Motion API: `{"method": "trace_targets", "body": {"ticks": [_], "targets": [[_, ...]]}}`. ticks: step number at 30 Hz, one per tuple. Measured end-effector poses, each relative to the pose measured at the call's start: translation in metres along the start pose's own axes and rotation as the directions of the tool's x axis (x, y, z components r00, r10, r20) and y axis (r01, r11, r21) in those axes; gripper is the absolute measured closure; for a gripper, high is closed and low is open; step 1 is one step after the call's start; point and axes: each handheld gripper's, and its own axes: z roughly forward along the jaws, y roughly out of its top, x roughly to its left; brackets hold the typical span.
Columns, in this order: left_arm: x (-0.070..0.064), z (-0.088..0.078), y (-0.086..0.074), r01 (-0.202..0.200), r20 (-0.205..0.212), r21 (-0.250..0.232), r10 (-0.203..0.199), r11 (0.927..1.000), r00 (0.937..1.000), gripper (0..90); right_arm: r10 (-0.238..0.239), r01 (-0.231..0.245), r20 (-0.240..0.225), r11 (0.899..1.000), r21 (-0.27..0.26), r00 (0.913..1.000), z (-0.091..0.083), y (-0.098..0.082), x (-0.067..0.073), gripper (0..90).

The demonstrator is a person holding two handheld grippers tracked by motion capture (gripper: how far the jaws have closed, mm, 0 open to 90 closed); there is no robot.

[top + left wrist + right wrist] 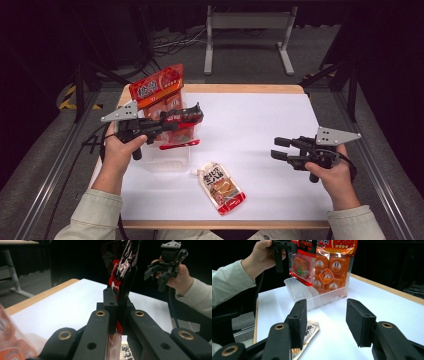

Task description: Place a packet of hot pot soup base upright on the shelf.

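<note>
My left gripper [192,117] is shut on the top edge of a red and dark snack packet [180,131], which hangs over a clear plastic container [167,161] at the table's left. In the left gripper view the jaws of that gripper [117,305] clamp the packet [121,270], which rises edge-on. A large orange packet [157,86] stands upright in the container's far part. A beige and red pouch [221,188] lies flat near the front edge. My right gripper [280,148] hovers open at the right; the right gripper view shows its jaws [325,320] wide apart with nothing between them.
A white sheet [250,125] covers the wooden table [240,89]. The right gripper view shows the container [312,293], the orange packet [334,267] and the pouch [310,331] beyond the jaws. A grey metal stand [247,22] is on the floor behind the table.
</note>
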Motion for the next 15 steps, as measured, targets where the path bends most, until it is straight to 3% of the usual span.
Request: {"method": "trace_targets", "body": {"ticks": [10,15], "targets": [[0.015,-0.016,-0.005,-0.063,-0.004,-0.003,0.063,0.9980,0.9980,88.7,0.011,-0.011,0.014,1.000,0.015,0.9998,-0.002,-0.005,-0.001,51.3],[0.021,-0.019,-0.006,-0.067,-0.002,0.003,0.067,0.9977,0.9977,88.7,0.016,-0.016,0.012,1.000,0.020,0.9998,-0.002,-0.007,0.000,51.4]]}}
